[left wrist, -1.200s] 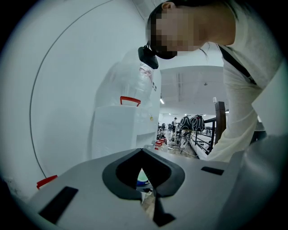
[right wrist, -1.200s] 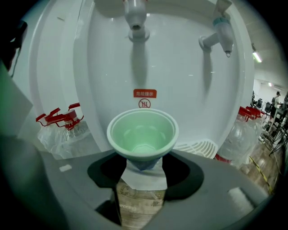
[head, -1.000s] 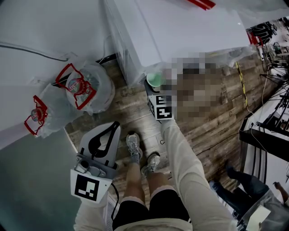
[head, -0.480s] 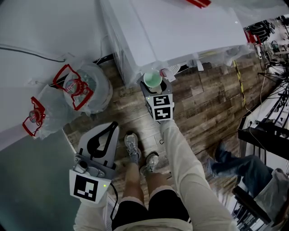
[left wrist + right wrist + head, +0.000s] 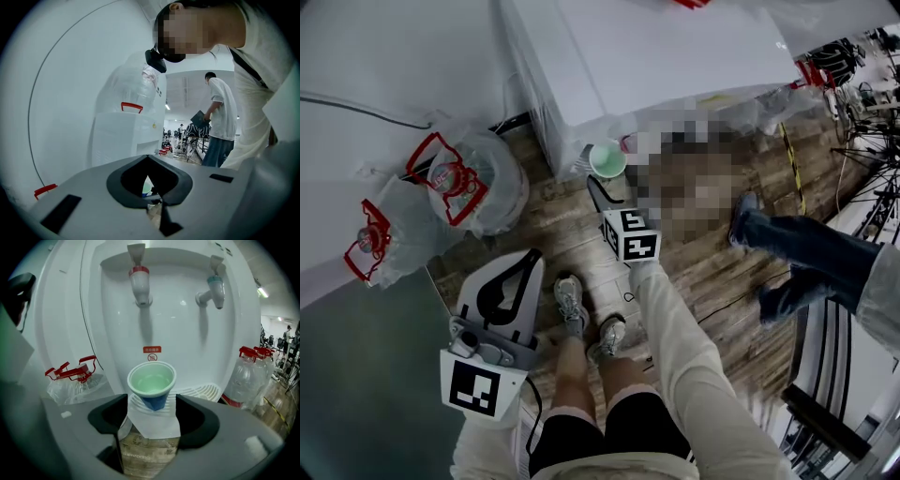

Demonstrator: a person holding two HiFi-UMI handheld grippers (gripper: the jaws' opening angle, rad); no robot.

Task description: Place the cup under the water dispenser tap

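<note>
A light green paper cup (image 5: 151,380) with a blue base stands on the white drip tray (image 5: 206,391) of the water dispenser (image 5: 656,56), below the red tap (image 5: 139,280); a blue tap (image 5: 213,287) is to its right. From the head view the cup (image 5: 607,159) sits at the dispenser's foot. My right gripper (image 5: 152,414) is just short of the cup, jaws opening, and nothing is pressed between them. It (image 5: 609,192) is a little apart from the cup. My left gripper (image 5: 525,267) hangs low at the left, shut and empty (image 5: 154,199).
Big water bottles with red handles, wrapped in plastic, lie left of the dispenser (image 5: 455,178) (image 5: 370,239), and more stand at its right (image 5: 243,376). A person's legs (image 5: 806,253) cross the wooden floor at right. My own feet (image 5: 572,305) are below the right gripper.
The right gripper has drawn back from the cup towards me, leaving the cup standing at the dispenser. The person at the right has walked further into view. The left gripper has stayed put.
</note>
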